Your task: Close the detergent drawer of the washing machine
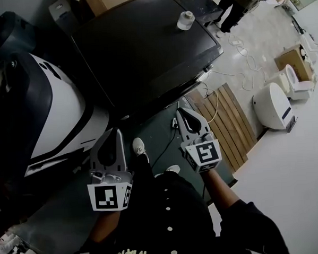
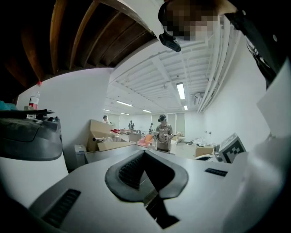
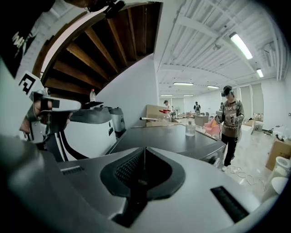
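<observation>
My right gripper [image 1: 183, 115] sits at the lower middle of the head view, its jaws pressed together with nothing between them. My left gripper [image 1: 118, 134] is just to its left, jaws likewise closed and empty. The washing machine [image 1: 144, 45], with its dark flat top, fills the upper middle of the frame, above both grippers; neither touches it. A small clear bottle [image 1: 185, 20] stands on its top near the upper edge. In the right gripper view the machine lies beyond the jaw tips, mid-frame. I cannot pick out the detergent drawer in any view.
</observation>
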`<state>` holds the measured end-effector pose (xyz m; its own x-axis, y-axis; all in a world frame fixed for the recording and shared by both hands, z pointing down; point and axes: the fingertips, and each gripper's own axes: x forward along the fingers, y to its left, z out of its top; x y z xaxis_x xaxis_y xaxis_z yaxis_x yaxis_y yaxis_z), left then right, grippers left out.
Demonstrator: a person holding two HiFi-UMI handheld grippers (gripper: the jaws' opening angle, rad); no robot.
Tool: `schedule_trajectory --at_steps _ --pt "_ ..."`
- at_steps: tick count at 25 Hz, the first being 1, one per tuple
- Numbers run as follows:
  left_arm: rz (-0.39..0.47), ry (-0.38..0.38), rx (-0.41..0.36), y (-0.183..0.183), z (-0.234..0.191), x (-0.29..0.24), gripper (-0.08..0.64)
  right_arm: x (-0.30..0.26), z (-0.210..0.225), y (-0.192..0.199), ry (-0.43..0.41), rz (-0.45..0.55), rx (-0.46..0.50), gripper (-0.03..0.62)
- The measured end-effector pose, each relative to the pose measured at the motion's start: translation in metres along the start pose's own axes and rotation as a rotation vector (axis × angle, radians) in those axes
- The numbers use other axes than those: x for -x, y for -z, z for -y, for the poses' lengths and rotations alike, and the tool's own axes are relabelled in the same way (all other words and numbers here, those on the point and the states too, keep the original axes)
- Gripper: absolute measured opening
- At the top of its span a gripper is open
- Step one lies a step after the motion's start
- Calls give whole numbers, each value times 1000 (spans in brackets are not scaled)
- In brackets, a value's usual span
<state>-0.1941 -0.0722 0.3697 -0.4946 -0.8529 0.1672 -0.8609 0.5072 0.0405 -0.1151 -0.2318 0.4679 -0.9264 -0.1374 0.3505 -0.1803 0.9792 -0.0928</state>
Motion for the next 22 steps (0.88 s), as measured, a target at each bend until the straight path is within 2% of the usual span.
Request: schedule_trajectory --at_steps 4,10,22 --pt "14 32 -2 -5 15 -4 11 27 13 -22 37 55 8 37" --pt "52 74 -27 -22 36 -3 11 77 36 -60 133 202 64 37" --pt "149 118 -64 -67 58 3 11 166 66 -105 228 361 6 37"
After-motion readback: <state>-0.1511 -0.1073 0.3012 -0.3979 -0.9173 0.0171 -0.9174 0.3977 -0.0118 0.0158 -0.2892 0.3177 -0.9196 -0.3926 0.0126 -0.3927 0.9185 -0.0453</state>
